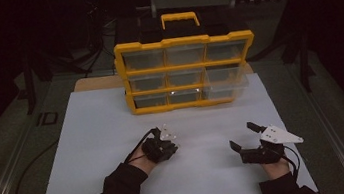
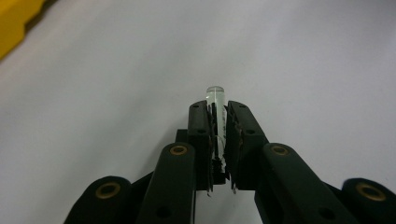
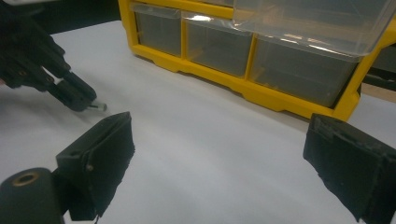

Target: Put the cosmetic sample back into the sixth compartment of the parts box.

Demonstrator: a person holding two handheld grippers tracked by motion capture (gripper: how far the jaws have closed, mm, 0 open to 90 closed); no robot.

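Observation:
My left gripper (image 1: 174,148) (image 2: 218,111) is low over the white board (image 1: 99,137), shut on a small clear cylinder (image 2: 215,94) with a rounded tip that pokes out past the pads. The right gripper view shows the same cylinder (image 3: 99,106) at the tip of the left gripper (image 3: 84,101), close to the board. To its right, my right gripper (image 1: 243,136) (image 3: 219,149) stands open with nothing between its jaws, pointed toward the yellow organizer (image 1: 186,70) (image 3: 243,88).
The yellow organizer has clear drawers and a yellow handle (image 1: 180,19) and stands at the board's far edge. One clear drawer (image 1: 226,82) (image 3: 317,23) on its right side is pulled out. Dark floor and stands surround the table.

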